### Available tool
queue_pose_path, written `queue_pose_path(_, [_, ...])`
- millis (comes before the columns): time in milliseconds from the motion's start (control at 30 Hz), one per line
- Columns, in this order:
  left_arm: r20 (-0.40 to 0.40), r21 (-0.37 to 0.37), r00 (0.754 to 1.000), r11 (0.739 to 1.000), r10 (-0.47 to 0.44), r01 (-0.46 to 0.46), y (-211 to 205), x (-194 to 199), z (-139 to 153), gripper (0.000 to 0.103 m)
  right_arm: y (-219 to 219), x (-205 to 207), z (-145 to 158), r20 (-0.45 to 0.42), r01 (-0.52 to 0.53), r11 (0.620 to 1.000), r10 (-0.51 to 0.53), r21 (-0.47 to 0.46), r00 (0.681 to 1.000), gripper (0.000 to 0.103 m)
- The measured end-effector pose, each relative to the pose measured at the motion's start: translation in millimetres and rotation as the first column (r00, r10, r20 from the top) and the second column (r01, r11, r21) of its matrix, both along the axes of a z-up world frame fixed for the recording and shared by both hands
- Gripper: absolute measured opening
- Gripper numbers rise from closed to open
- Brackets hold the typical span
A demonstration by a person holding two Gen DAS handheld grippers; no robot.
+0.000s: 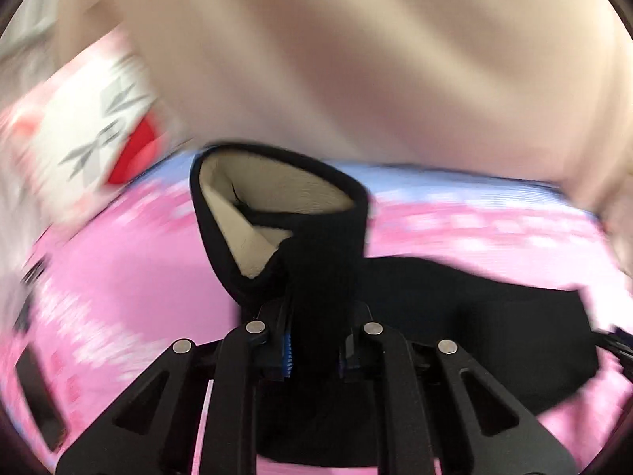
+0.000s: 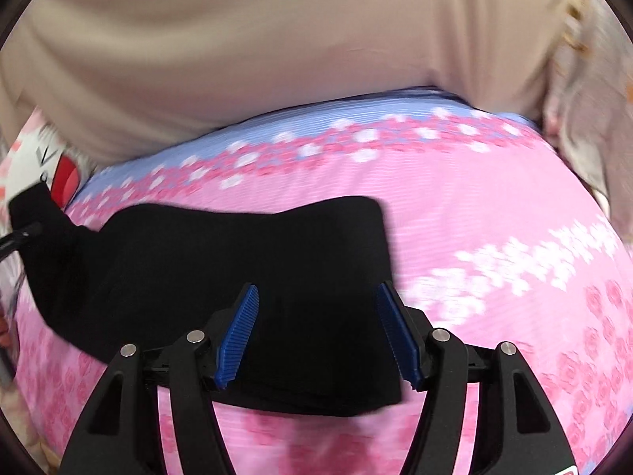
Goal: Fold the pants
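The black pants [image 2: 221, 261] lie folded on a pink flowered bedspread [image 2: 474, 206]. In the left wrist view my left gripper [image 1: 314, 348] is shut on an end of the pants [image 1: 316, 277], which stands up from the jaws and shows its cream lining [image 1: 273, 194]. The rest of the pants [image 1: 494, 316] trails to the right. In the right wrist view my right gripper [image 2: 318, 332] is open, its blue pads [image 2: 237, 336] spread just above the near right part of the pants, holding nothing. The left gripper's tip shows at the far left edge [image 2: 19, 237].
A person in a beige top [image 2: 237, 39] stands close behind the bed. A white pillow with red and grey marks [image 1: 103, 126] lies at the left. The bedspread has a light blue band [image 2: 316, 118] along its far edge. The left wrist view is motion-blurred.
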State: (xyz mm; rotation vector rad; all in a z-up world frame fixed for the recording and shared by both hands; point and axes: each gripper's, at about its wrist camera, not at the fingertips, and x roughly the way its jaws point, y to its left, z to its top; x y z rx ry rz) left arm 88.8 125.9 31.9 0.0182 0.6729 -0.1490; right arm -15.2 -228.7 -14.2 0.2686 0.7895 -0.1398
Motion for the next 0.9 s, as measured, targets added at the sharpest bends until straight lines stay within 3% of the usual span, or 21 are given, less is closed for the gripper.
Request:
queue_pose_path(133, [-0.022,-0.029,0.965,0.965,-0.261,0.26,-117,-24,5,0.018,-36,-19,-1,0.026,0.086,0.996,-0.087,0.015,0.996,0.069])
queue_pose_path(233, [-0.146,-0.03,0.91,0.921,-0.387,0.387,-203,-28,-38,0.022,-61,-33,-5,0.03,0.126,0.991,-0.127,0.035,0.991,0.069])
queue_pose_path(300, [-0.262,-0.037,0.883,0.918,-0.39,0.395,-241,-30,-69,0.026,-77,-42,-7,0.026,0.141,0.988,-0.143,0.055,0.989,0.069])
queue_pose_path(333, [-0.26,0.01,0.898,0.929,-0.355,0.37,-250,-35,-73,0.027,-81,-45,-7,0.026,0.142,0.988,-0.144,0.061,0.989,0.069])
queue_pose_path(400, [-0.176,0.133,0.931,0.929,-0.321,0.345,-260,-49,-64,0.029,-87,-48,-7,0.03,0.119,0.99,-0.122,0.074,0.992,0.069])
queue_pose_path(467, [-0.132,0.15,0.939,0.93,-0.317,0.336,-253,-56,-51,0.03,-88,-47,-8,0.033,0.08,0.993,-0.083,0.092,0.996,0.069])
queue_pose_path(500, [-0.115,0.117,0.946,0.941,-0.304,0.317,-242,-55,-37,0.035,-86,-44,-8,0.034,0.059,0.994,-0.062,0.089,0.997,0.069])
queue_pose_path(567, [-0.094,0.062,0.951,0.952,-0.294,0.3,-225,-52,-19,0.054,-80,-36,-7,0.035,0.031,0.997,-0.033,0.067,0.999,0.069])
queue_pose_path(600, [-0.063,0.015,0.953,0.955,-0.296,0.297,-212,-50,-7,0.09,-76,-33,-6,0.035,0.018,0.998,-0.02,0.054,0.999,0.069])
queue_pose_path(633, [-0.037,0.001,0.957,0.958,-0.288,0.288,-209,-54,0,0.097,-73,-29,-4,0.039,0.002,0.999,-0.004,0.052,0.999,0.069])
queue_pose_path(800, [0.079,0.079,0.967,0.968,-0.244,0.238,-199,-76,32,0.097,-63,-21,5,0.076,-0.059,0.992,0.051,0.116,0.996,0.07])
queue_pose_path(900, [0.092,0.159,0.975,0.97,-0.2,0.184,-188,-74,31,0.098,-43,-8,7,0.068,-0.145,0.972,0.134,0.186,0.989,0.076])
